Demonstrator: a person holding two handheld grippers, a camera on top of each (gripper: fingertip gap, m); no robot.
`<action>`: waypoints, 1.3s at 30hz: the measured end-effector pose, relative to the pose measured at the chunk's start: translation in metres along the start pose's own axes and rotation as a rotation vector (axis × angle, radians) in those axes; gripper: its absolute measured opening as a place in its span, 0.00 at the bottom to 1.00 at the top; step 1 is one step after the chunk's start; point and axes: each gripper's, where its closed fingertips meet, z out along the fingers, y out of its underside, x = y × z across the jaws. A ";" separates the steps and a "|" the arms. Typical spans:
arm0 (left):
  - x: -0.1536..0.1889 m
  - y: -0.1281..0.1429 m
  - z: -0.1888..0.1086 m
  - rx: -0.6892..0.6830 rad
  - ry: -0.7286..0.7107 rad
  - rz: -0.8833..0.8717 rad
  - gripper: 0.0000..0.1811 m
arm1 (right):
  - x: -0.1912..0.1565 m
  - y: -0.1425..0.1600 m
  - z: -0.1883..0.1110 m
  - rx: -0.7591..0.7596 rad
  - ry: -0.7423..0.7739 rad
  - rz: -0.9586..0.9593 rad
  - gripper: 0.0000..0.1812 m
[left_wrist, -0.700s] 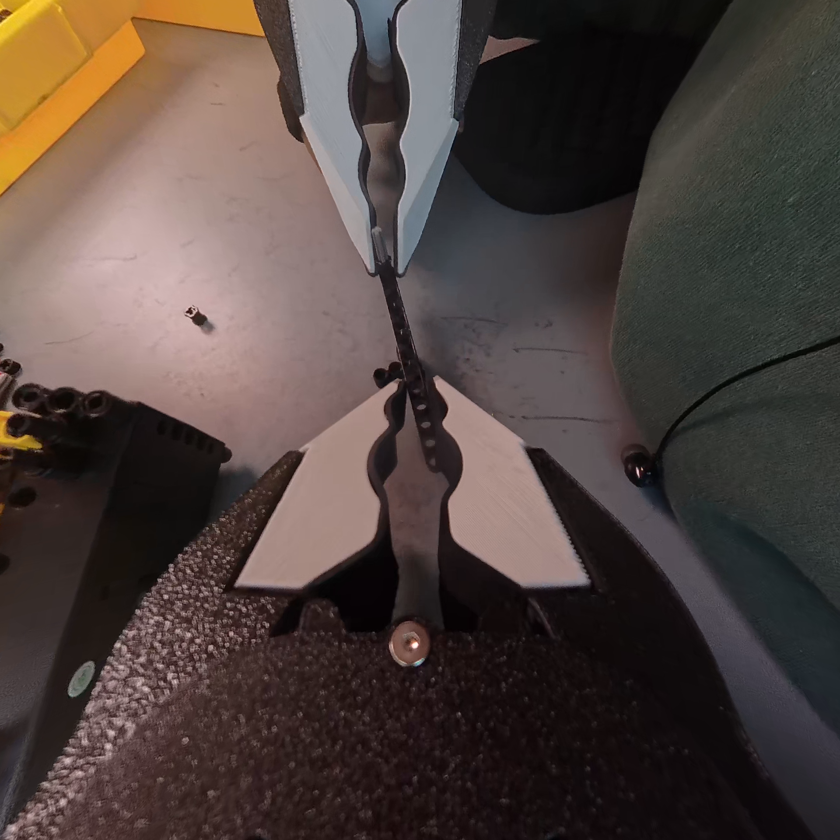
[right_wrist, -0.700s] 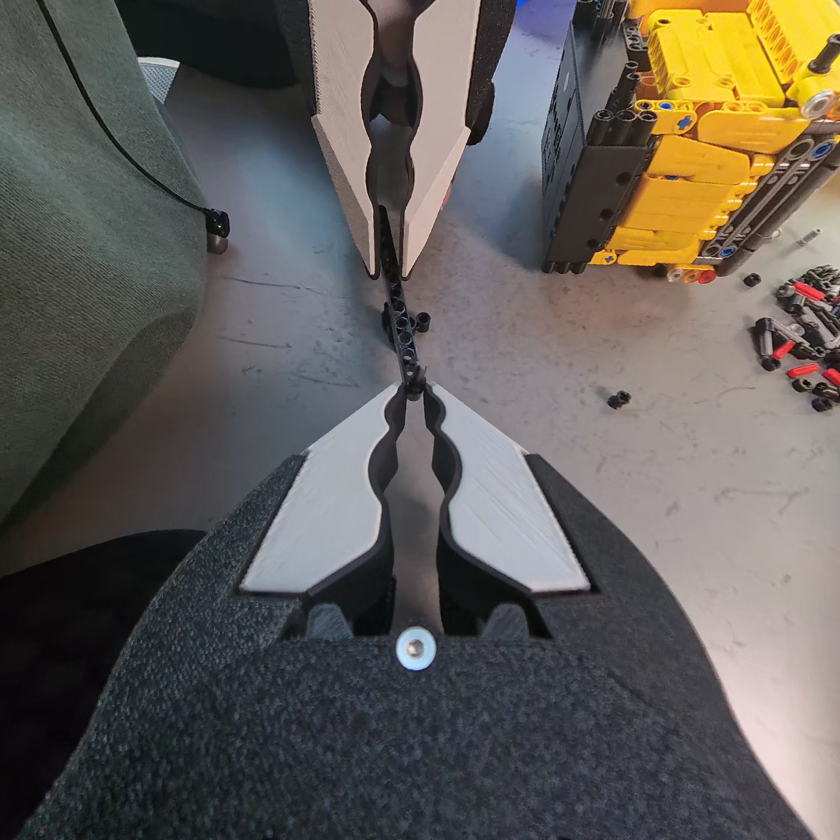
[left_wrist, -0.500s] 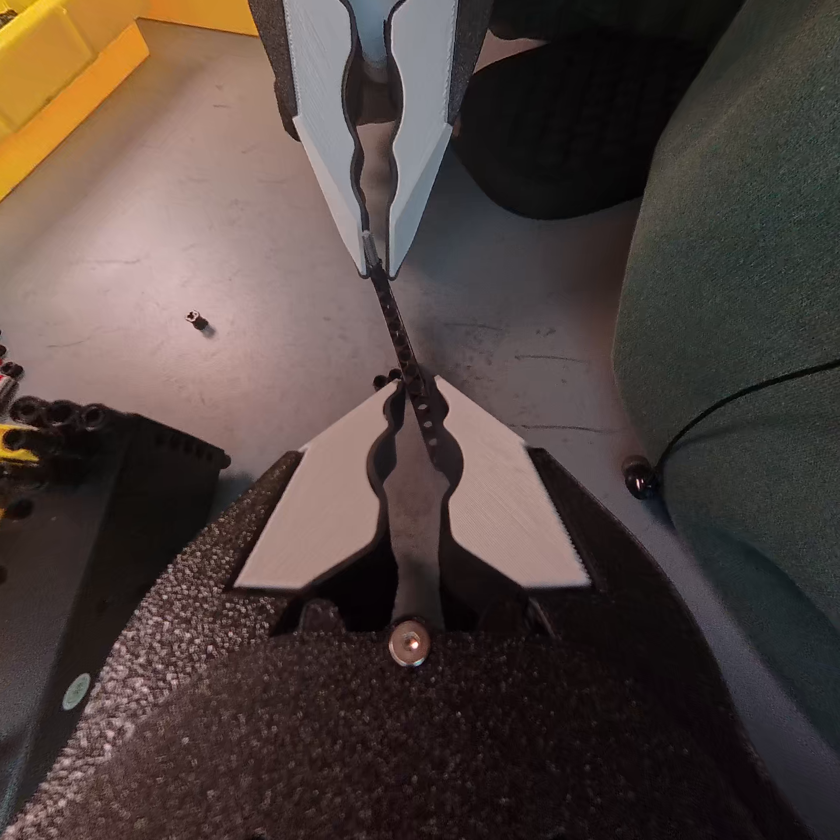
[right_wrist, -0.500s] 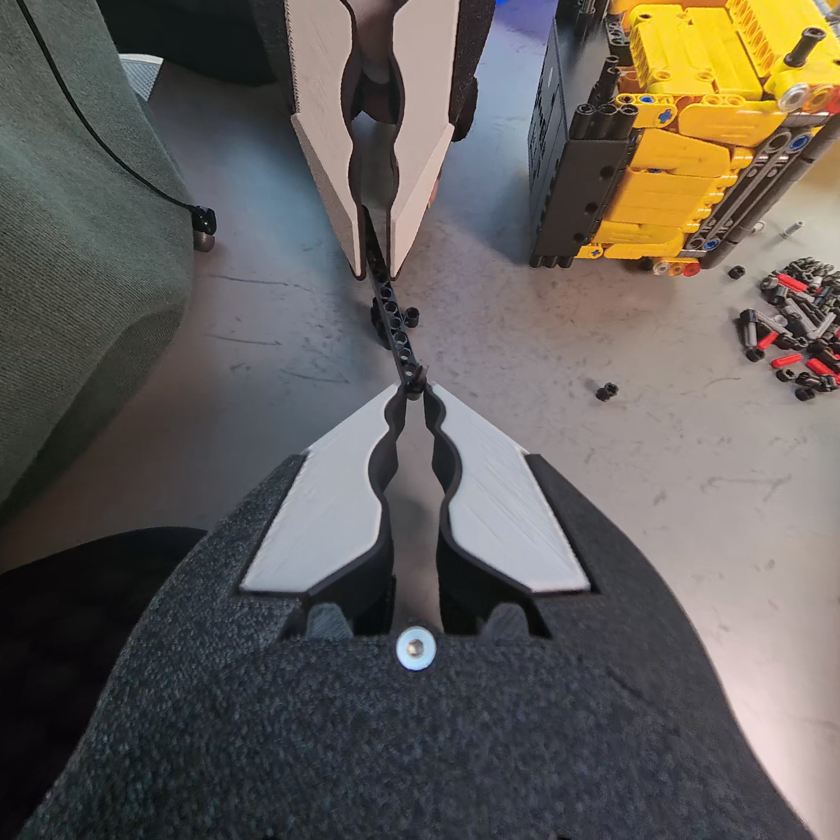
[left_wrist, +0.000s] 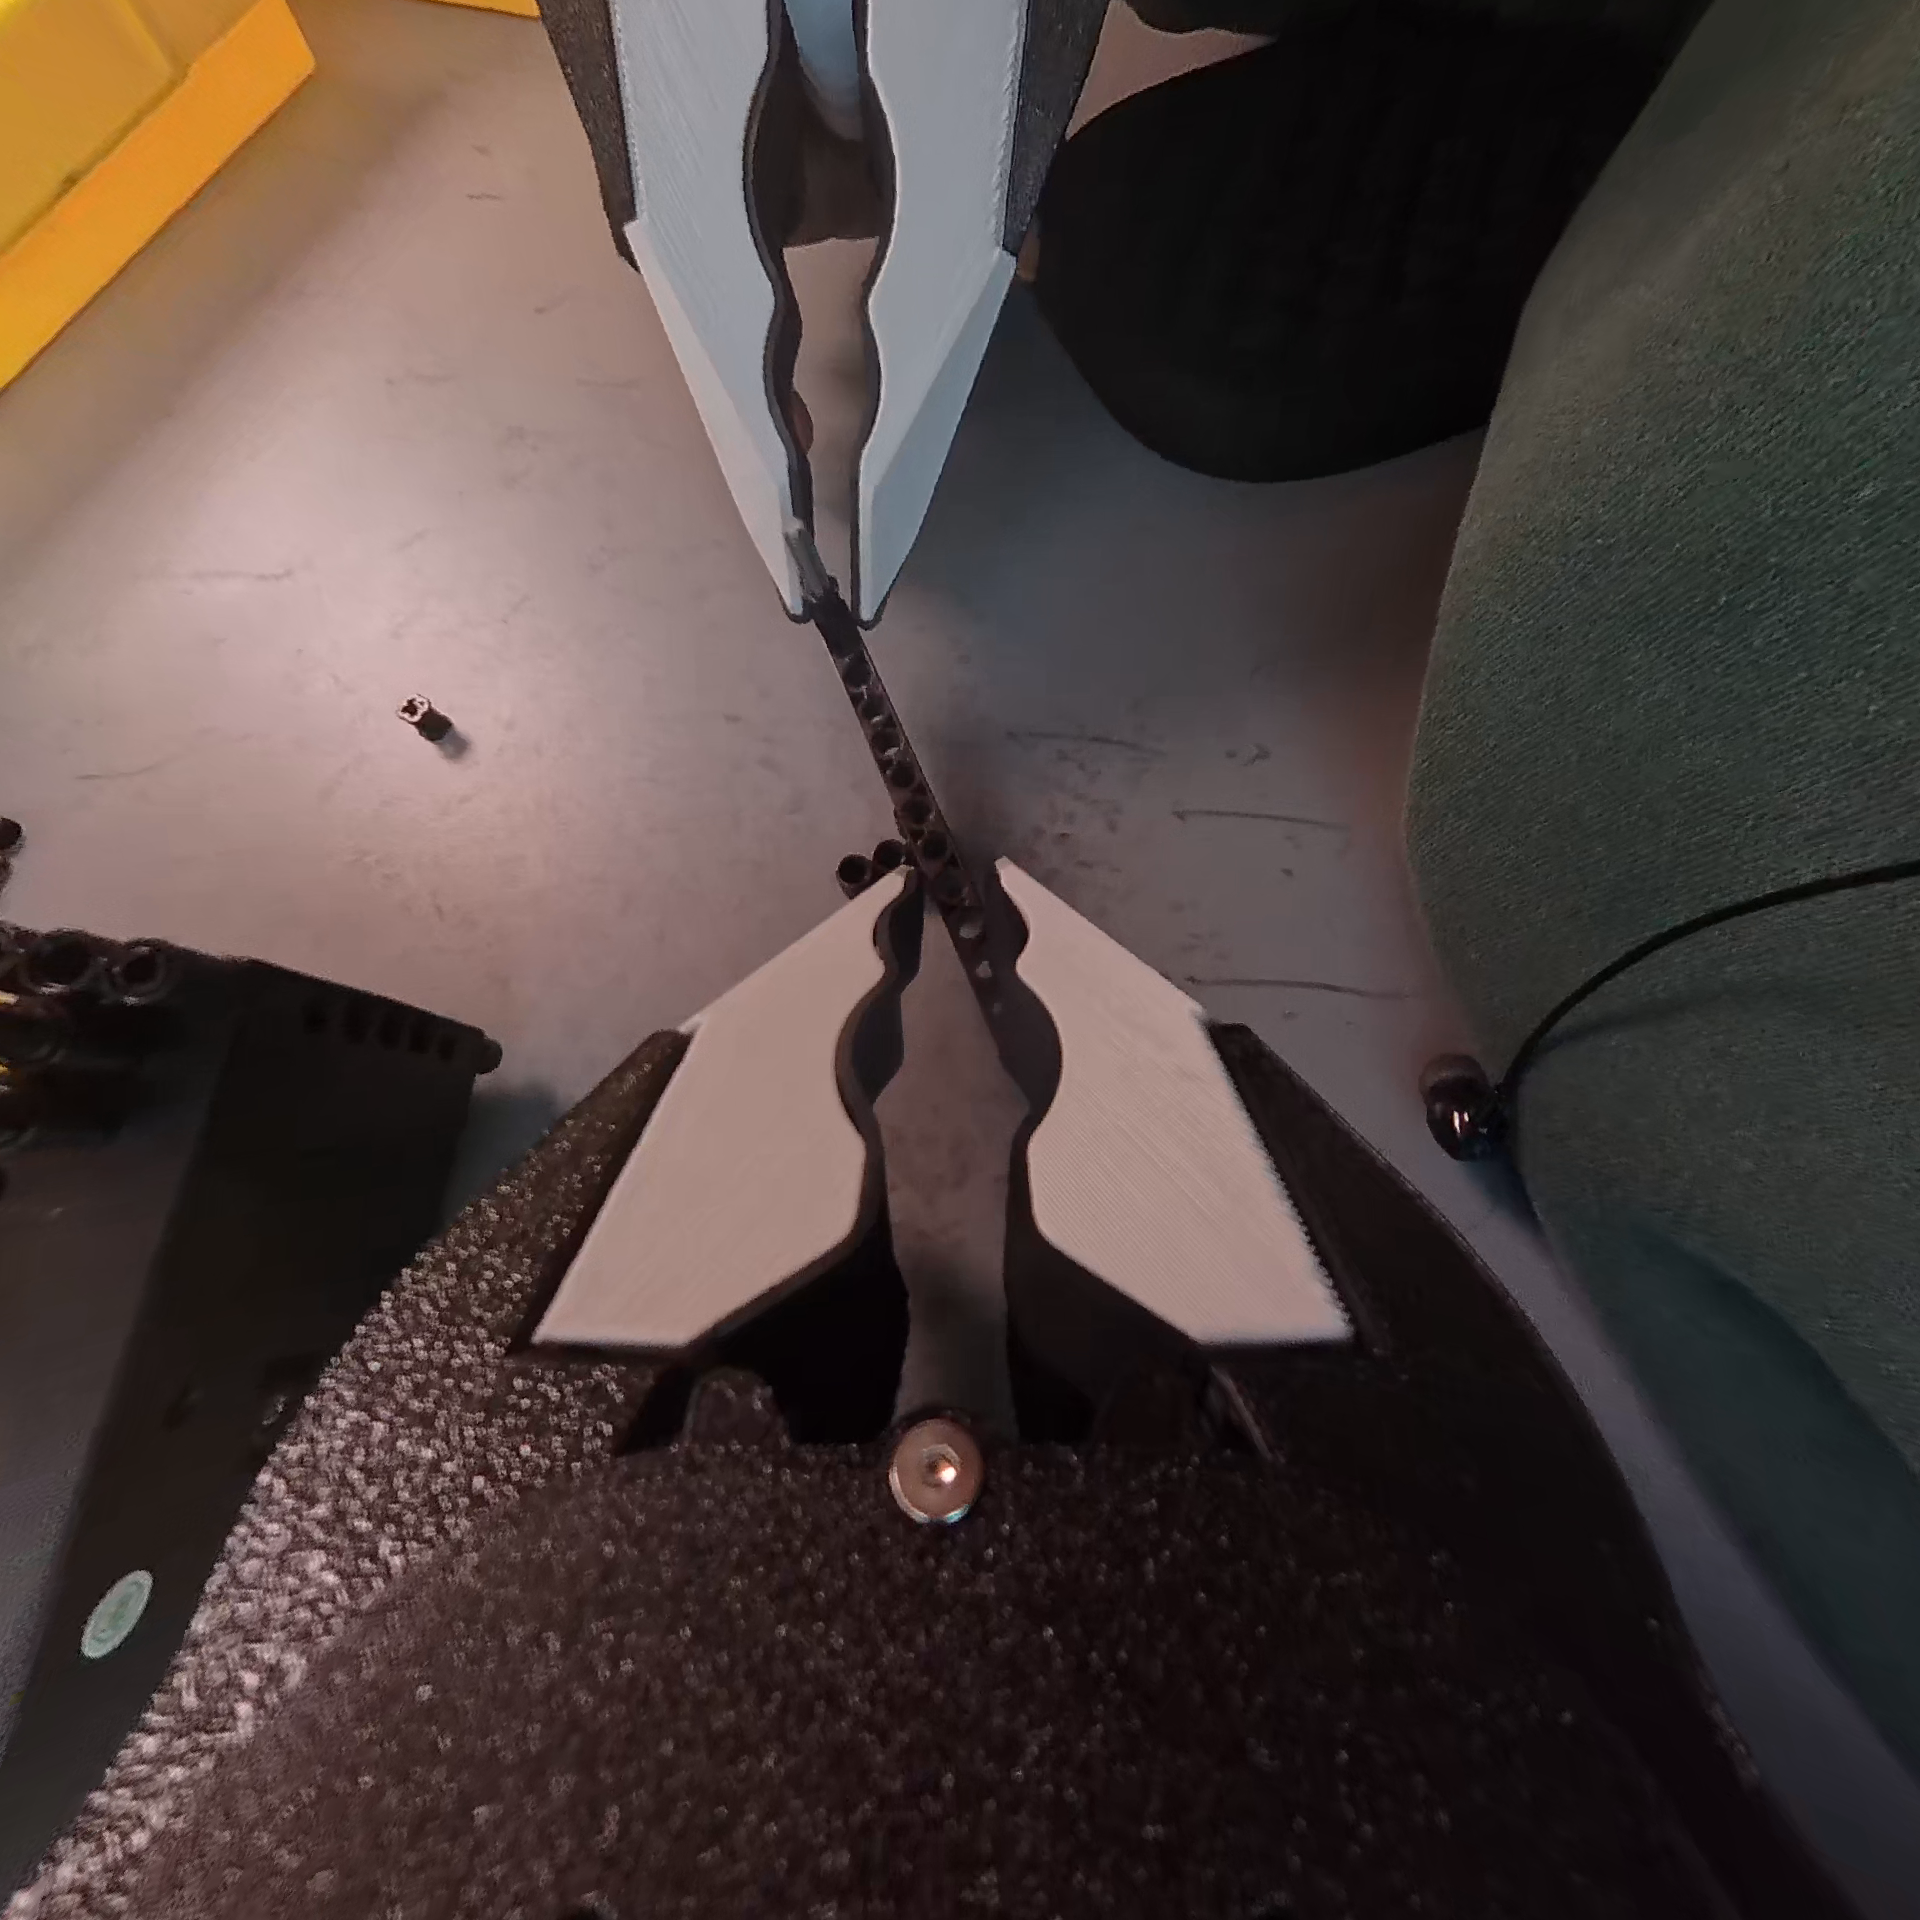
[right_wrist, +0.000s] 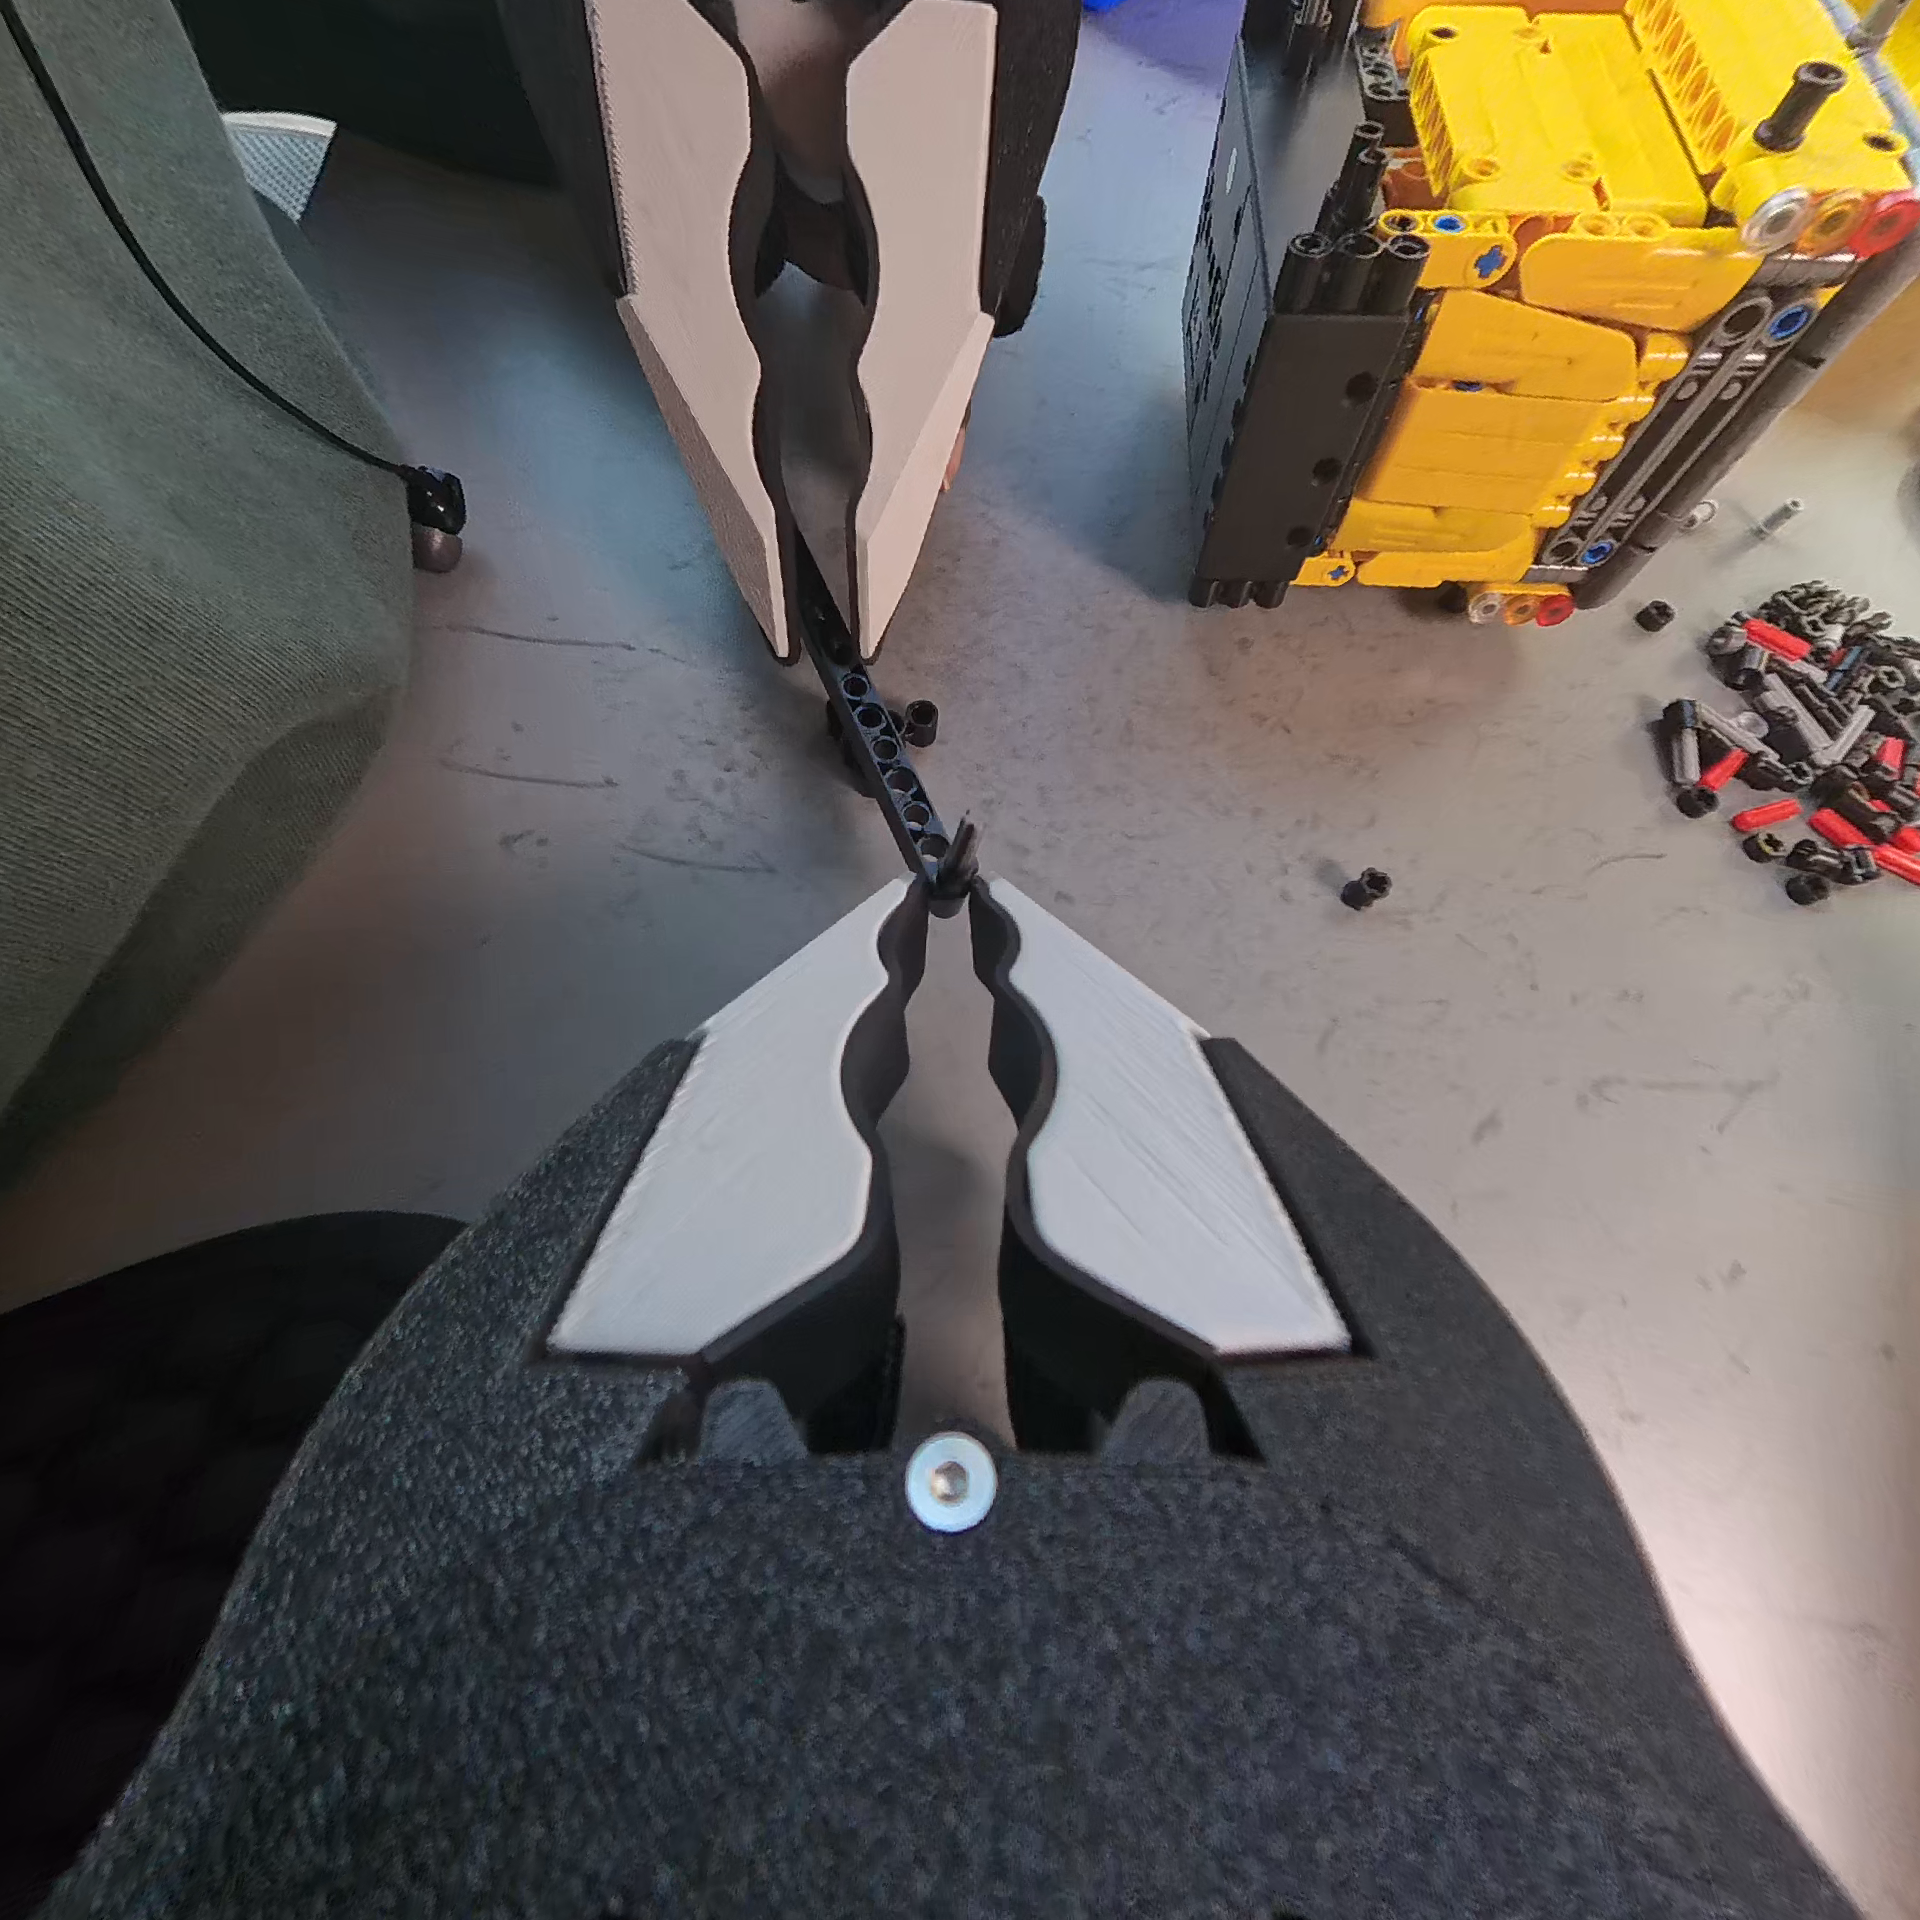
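A long black beam with holes (left_wrist: 894, 748) spans the gap between my two grippers above the grey table (left_wrist: 416, 416). My left gripper (left_wrist: 951, 883) is shut on one end of the beam; it shows at the top of the right wrist view (right_wrist: 821, 644). My right gripper (right_wrist: 945, 894) is shut on a small black pin (right_wrist: 954, 862) at the beam's (right_wrist: 883, 748) other end. It faces me at the top of the left wrist view (left_wrist: 831, 613).
A yellow and black brick model (right_wrist: 1507, 343) stands at the right. A pile of small black and red pins (right_wrist: 1808, 748) lies near it, with a loose pin (right_wrist: 1363, 890) apart. Green fabric (right_wrist: 156, 520) with a black cord end (right_wrist: 436, 509) is at the left. My right fingertips sit around 6 cm from my left ones.
Both grippers keep their hold. The beam now slants more between them, and the facing gripper has drifted slightly left in each view.
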 end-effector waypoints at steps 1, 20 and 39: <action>0.000 0.000 0.000 0.000 0.001 -0.007 0.06 | 0.000 0.000 0.000 -0.001 0.002 -0.001 0.04; -0.008 -0.005 -0.006 -0.012 -0.076 -0.057 0.04 | -0.010 -0.031 0.012 -0.141 -0.133 -0.243 0.16; 0.002 0.001 -0.004 -0.022 -0.022 -0.095 0.05 | -0.017 -0.016 0.027 -0.210 -0.272 -0.276 0.04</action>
